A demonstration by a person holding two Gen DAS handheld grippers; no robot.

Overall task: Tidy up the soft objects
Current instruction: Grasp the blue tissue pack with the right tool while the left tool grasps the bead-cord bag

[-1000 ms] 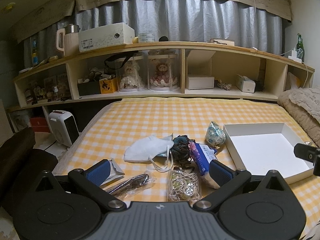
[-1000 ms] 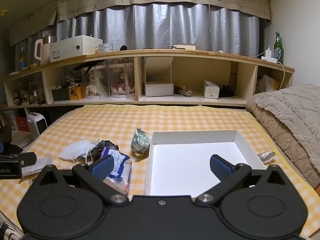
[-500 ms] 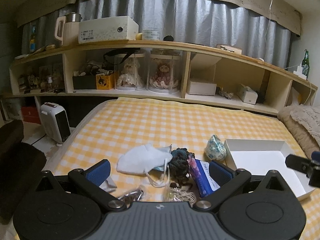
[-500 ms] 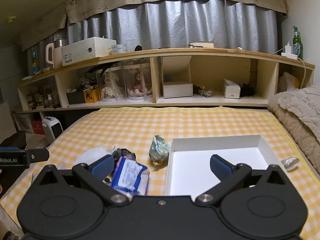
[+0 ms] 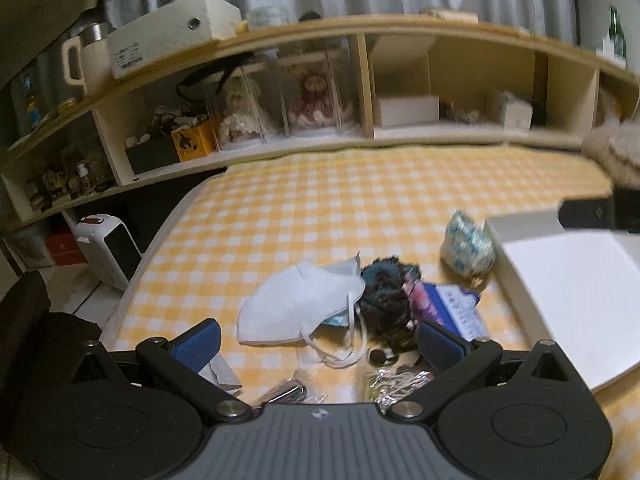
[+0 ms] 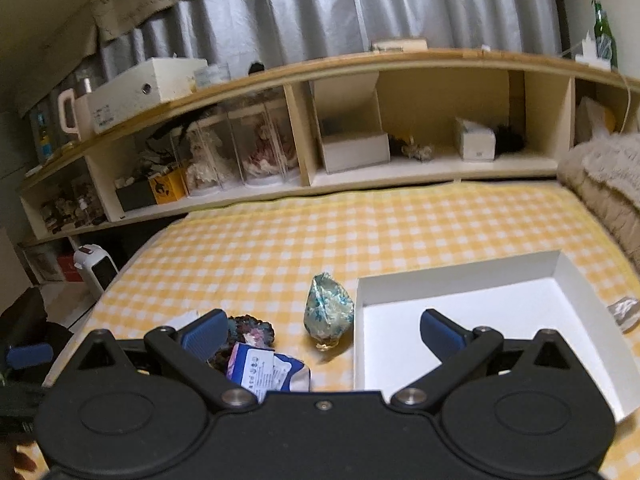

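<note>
A heap of soft items lies on the yellow checked bed: a white face mask [image 5: 300, 304], a dark teal scrunchie [image 5: 386, 284], a blue tissue pack [image 5: 456, 308] [image 6: 266, 370] and a teal patterned pouch [image 5: 466, 242] [image 6: 328, 312]. A white open box [image 5: 568, 292] [image 6: 480, 320] sits right of the heap and holds nothing. My left gripper [image 5: 318, 344] hovers open just before the mask and scrunchie. My right gripper [image 6: 320, 334] is open, straddling the pouch and the box's left wall. Both hold nothing.
Clear packets with cords [image 5: 394, 384] lie under the left gripper. A long wooden shelf [image 6: 360, 160] with dolls and boxes runs behind the bed. A beige blanket [image 6: 600, 184] is piled at the right. A white heater [image 5: 108, 248] stands on the floor to the left.
Both grippers tilted and moved; the left one now sits closer over the mask and scrunchie, the right one shifted left toward the pouch. Both stayed open. No object moved.
</note>
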